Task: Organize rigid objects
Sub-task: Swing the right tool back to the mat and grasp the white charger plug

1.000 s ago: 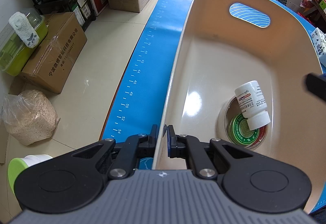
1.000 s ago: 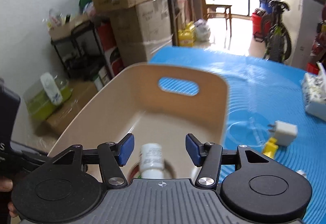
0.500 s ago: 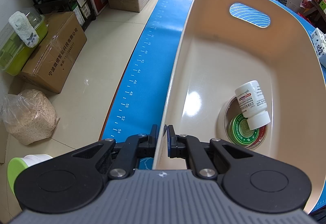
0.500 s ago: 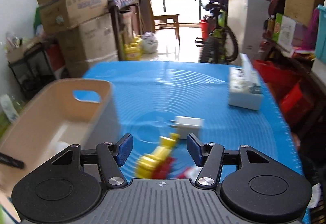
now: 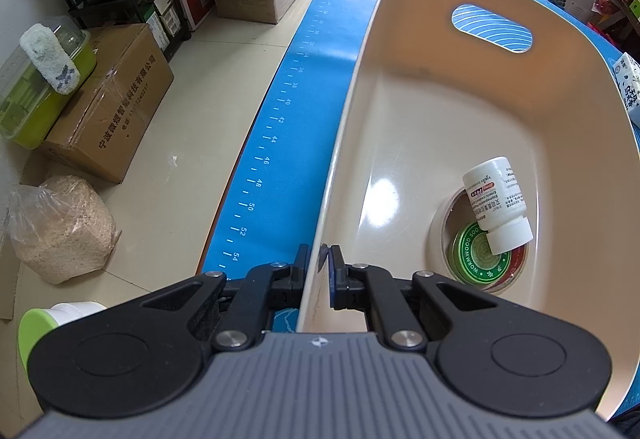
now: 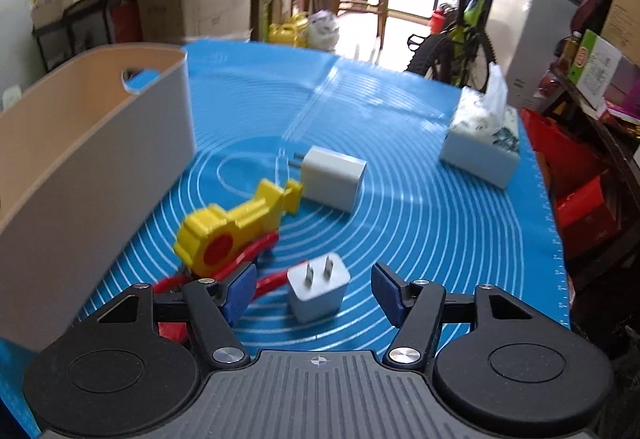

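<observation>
The right claw [image 6: 314, 289] is held spread wide, and it has been swung away from the bin to hover over the loose items; the small white plug adapter [image 6: 318, 289] is now framed between its blue pads. A fresh pick is judged to be in hand, the white pill bottle [image 5: 498, 205] already lying inside the bin on a green round tin [image 5: 482, 253]. At ten o'clock a chunky yellow plastic toy [image 6: 236, 227] lies over red handles [image 6: 256, 251]. Farther, at twelve o'clock, a boxy white charger [image 6: 334, 177] rests on the ringed blue surface [image 6: 420, 215]. The left claw [image 5: 319, 271] is kept pinched on the smooth beige bin [image 5: 348, 143] at its near rim.
</observation>
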The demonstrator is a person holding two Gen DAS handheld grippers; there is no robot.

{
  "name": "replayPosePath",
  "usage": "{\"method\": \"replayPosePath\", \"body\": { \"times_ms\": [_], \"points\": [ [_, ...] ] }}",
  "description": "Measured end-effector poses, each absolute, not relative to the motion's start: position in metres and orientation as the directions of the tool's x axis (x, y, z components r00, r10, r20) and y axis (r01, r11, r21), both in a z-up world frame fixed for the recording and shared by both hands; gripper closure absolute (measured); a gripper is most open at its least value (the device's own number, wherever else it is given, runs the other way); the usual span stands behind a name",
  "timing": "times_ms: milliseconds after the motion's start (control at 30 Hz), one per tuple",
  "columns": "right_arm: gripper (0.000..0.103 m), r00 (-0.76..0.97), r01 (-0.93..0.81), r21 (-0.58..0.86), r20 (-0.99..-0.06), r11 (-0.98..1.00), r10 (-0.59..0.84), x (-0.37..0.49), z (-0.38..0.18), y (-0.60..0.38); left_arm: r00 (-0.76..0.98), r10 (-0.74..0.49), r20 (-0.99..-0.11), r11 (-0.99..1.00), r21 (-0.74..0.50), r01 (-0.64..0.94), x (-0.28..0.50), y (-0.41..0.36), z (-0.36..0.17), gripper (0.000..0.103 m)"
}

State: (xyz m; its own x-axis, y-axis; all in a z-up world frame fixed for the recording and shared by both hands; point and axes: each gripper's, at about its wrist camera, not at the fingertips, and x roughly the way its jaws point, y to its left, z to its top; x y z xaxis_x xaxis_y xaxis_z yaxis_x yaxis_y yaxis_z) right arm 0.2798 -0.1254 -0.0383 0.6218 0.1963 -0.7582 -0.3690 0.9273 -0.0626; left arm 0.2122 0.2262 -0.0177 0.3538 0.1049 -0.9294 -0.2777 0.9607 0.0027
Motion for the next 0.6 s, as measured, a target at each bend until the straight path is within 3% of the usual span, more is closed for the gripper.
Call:
{"method": "replayPosePath", "body": {
  "times_ms": [533, 600],
  "points": [
    [0.033, 0.616, -0.434, -0.184, -0.775, 0.882, 0.142, 0.294, -0.065, -0.120, 0.349, 0.112, -0.930, 0.961, 0.013, -0.275, 0.213, 0.224, -0.018, 0.092],
    [0.041, 0.612, -0.451, -0.190, -0.777, 0.872, 0.147, 0.295, -0.065, -0.119, 0.348, 0.114, -0.930, 0.961, 0.014, -0.275, 0.213, 0.223, -0.017, 0.092]
  ]
}}
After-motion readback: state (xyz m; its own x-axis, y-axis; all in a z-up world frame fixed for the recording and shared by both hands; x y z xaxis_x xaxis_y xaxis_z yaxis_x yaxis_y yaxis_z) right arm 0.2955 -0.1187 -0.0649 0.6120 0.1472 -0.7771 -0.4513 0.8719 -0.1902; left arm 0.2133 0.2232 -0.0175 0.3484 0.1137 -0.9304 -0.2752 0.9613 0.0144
